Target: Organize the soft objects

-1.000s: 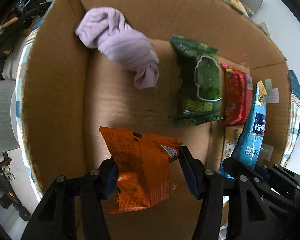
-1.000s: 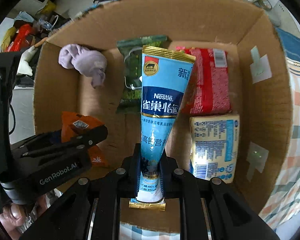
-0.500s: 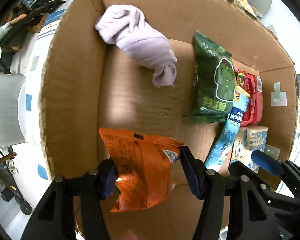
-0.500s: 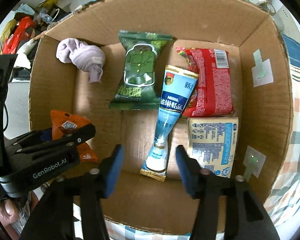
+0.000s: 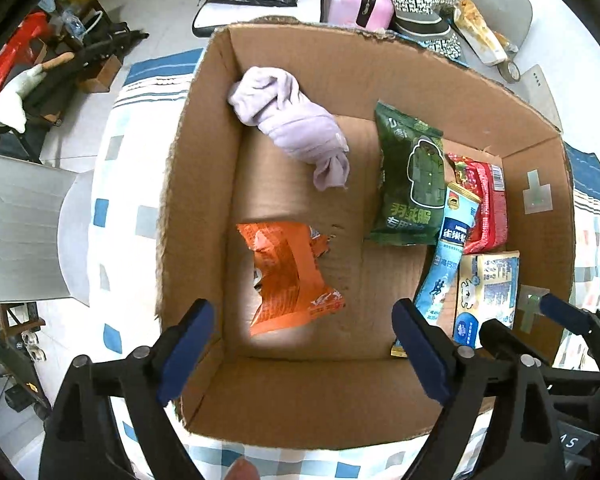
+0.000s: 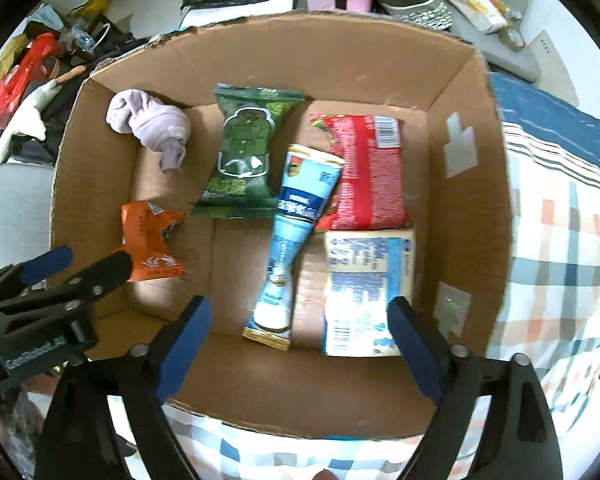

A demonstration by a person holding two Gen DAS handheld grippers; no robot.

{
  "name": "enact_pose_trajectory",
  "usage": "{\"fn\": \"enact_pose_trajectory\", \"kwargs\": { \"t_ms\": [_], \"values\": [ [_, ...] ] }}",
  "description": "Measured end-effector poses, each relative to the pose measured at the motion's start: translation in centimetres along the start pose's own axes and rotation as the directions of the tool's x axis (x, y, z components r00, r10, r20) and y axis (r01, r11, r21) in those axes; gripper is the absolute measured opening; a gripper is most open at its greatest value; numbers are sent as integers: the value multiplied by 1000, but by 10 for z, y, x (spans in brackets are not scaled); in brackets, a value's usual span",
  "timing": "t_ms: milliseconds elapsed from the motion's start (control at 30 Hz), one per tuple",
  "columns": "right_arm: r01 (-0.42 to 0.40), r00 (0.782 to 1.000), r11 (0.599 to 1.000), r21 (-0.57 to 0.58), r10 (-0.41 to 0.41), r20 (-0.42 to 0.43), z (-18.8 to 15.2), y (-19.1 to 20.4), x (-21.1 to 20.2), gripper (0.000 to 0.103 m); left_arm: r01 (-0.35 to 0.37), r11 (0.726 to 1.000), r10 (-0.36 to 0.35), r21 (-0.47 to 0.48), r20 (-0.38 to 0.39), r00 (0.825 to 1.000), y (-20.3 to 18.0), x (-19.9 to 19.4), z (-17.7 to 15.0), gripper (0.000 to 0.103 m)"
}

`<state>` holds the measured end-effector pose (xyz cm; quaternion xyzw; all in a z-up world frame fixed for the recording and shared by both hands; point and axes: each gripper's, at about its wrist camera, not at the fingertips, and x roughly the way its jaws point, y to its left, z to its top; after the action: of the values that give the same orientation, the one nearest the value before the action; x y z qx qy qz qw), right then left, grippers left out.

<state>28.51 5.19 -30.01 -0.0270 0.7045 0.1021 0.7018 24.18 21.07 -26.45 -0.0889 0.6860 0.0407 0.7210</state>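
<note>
Both grippers spread wide and empty above the corrugated cardboard box [image 5: 204,184]; all soft items lie on its floor.

Left wrist view: the left gripper [image 5: 308,344] has its blue-padded jaws far apart, gripping nothing. The crinkled orange foil pouch [image 5: 290,276] lies below it at the near left. A knotted, fuzzy lilac cloth [image 5: 292,128] sits in the far left corner. A glossy green packet [image 5: 412,184] lies flat, its right edge under the tapered blue tube pouch [image 5: 448,256]. Right wrist view: the right gripper [image 6: 298,338] is likewise wide and empty. The blue tube pouch [image 6: 296,236] lies diagonally between the green packet [image 6: 244,160], the red packet [image 6: 366,172] and the rectangular pale pack [image 6: 366,288]. The box stands on checked fabric [image 6: 560,240].
</note>
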Motion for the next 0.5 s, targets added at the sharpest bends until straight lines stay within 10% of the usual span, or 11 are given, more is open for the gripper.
{"fn": "enact_pose_trajectory", "kwargs": {
  "t_ms": [500],
  "values": [
    [56,991,998,14,-57,118,-40,-12,-52,102,-20,1000,21,-11,172,985,1,-56,-38,94]
  ]
}}
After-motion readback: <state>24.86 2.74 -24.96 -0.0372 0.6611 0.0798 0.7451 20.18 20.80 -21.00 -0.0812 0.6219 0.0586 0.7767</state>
